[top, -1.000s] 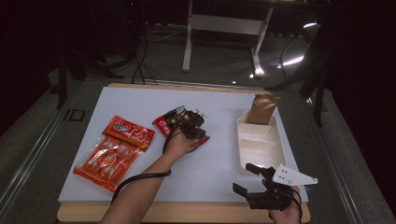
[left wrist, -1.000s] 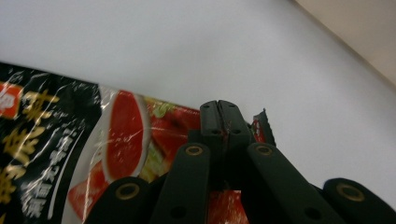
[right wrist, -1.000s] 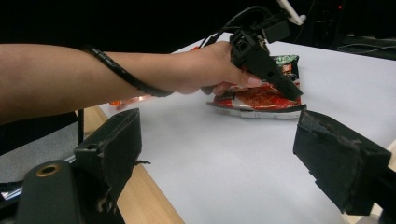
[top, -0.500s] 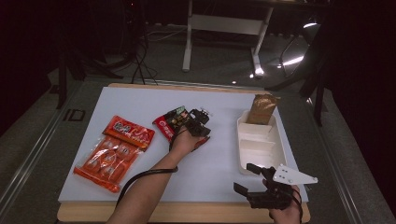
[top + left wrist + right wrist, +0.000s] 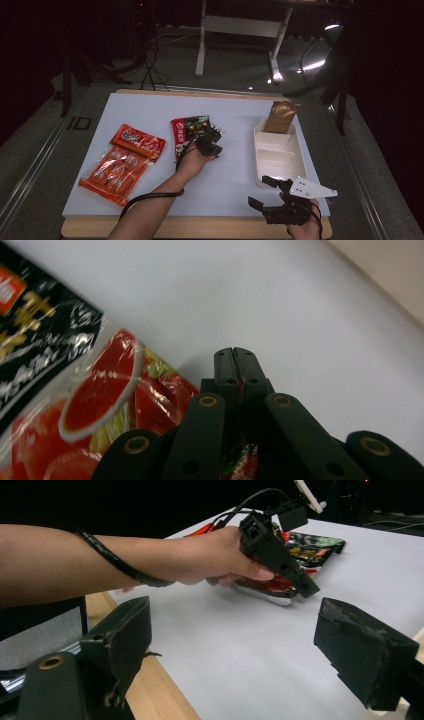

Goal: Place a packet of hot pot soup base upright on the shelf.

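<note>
While your left gripper (image 5: 212,144) pinches the packet's (image 5: 188,131) near corner, the tray (image 5: 299,161) lies rightward; your right gripper (image 5: 272,196) idles open.

In the high view the left tongs (image 5: 212,141) and the hand (image 5: 192,159) holding them cover the near right corner of the red and black noodle packet (image 5: 188,133), so where the jaws meet the packet is hidden there. In the left gripper view the packet (image 5: 75,390) is cut off by the left and bottom edges, its print blurred and unreadable, and its near edge is hidden behind the closed jaws. In the right gripper view the right tongs (image 5: 250,645) run off the bottom edge. The print on the brown pouch (image 5: 280,117) at the far end of the white tray (image 5: 300,165) is too small to read, as is that on the orange packets (image 5: 122,160) on the counter (image 5: 150,107).
</note>
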A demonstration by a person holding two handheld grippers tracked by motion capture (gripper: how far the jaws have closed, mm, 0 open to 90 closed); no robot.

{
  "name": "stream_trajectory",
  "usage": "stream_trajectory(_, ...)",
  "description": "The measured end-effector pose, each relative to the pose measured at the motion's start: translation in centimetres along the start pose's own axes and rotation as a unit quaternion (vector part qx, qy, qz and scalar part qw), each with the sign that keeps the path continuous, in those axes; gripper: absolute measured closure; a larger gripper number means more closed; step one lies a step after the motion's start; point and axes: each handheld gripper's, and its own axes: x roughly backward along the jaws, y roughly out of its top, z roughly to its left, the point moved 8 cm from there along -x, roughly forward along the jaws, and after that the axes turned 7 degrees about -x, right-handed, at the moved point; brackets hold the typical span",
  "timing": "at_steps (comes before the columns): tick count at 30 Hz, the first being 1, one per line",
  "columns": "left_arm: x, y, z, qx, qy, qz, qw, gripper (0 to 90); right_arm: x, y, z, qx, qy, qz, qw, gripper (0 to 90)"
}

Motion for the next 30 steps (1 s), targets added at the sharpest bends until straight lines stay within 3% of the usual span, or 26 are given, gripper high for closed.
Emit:
stream_trajectory(4, 0.6, -0.8, -0.4, -0.004, 0.003, -0.002, 1.0000, 90.0, -0.3, -0.1, 0.1, -0.001, 0.004, 0.006, 1.0000, 15.4)
stream_trajectory(9, 1.0, -1.5, -0.7, -0.005, -0.007, -0.012, 0.9999, 90.0, -0.3, 0.1, 0.3, 0.004, 0.002, 0.002, 1.0000, 15.3)
stream_trajectory(12, 1.3, -1.5, -0.8, -0.010, -0.011, -0.024, 0.9996, 89.6, -0.3, 0.1, 0.2, 0.006, 0.001, 0.001, 1.0000, 15.3)
stream_trajectory(13, 2.1, -1.6, -0.8, -0.005, -0.023, -0.046, 0.9987, 89.6, -0.3, 0.1, 0.2, 0.009, -0.001, 0.002, 1.0000, 15.3)
stream_trajectory(14, 2.4, -1.6, -0.7, -0.008, -0.024, -0.052, 0.9983, 83.8, -0.4, 0.0, 0.2, 0.011, -0.003, 0.003, 0.9999, 15.4)
stream_trajectory(19, 3.9, -2.1, 0.4, 0.016, -0.038, -0.074, 0.9965, 69.6, -0.4, -0.1, 0.2, 0.013, -0.007, 0.005, 0.9999, 15.3)
stream_trajectory(22, 4.7, -2.4, 1.4, 0.037, -0.038, -0.090, 0.9946, 65.6, -0.3, -0.4, 0.3, 0.017, -0.010, 0.007, 0.9998, 15.3)
stream_trajectory(30, 6.2, -3.0, 4.2, 0.049, -0.022, -0.110, 0.9925, 62.3, 0.3, -0.8, 0.2, 0.019, -0.018, 0.006, 0.9996, 15.3)
